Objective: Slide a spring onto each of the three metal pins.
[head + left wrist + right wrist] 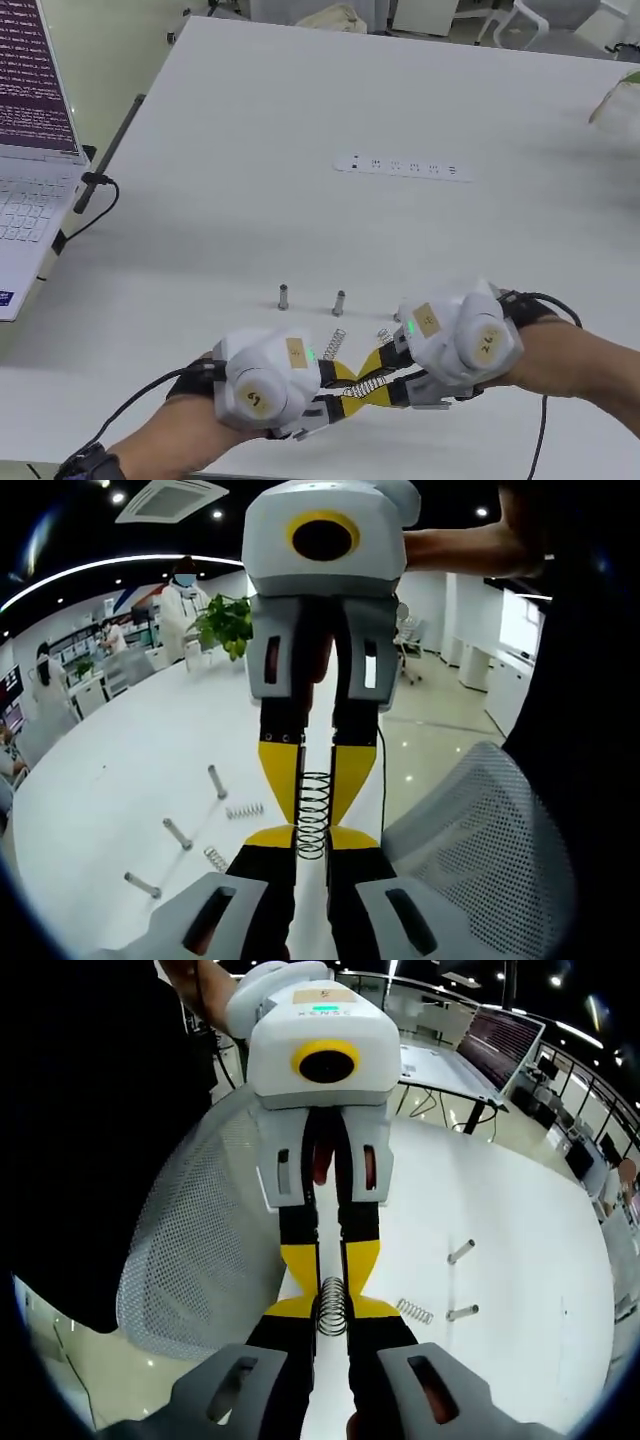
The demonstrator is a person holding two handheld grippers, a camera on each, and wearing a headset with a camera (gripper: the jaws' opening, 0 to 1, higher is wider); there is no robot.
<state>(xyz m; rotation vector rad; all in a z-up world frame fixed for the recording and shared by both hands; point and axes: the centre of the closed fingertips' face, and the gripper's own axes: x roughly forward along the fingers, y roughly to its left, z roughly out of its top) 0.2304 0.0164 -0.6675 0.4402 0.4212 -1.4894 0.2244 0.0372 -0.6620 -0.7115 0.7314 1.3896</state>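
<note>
A small steel spring [366,386] hangs just above the white table's near edge, spanned between my two grippers, which face each other tip to tip. My left gripper [346,393] is shut on one end of the spring [313,815], and my right gripper [386,370] is shut on the other end [332,1307]. Three short metal pins stand upright in a row [217,781] [177,833] [141,884] beyond the grippers; two of them [283,297] [339,302] are plain in the head view. Two loose springs [334,343] [384,335] lie on the table near the pins.
An open laptop [20,150] sits at the table's left edge with a black cable [100,195] beside it. A white power strip [405,167] lies mid-table. A grey mesh chair [470,830] is below the grippers, and a potted plant [225,625] stands at the far end.
</note>
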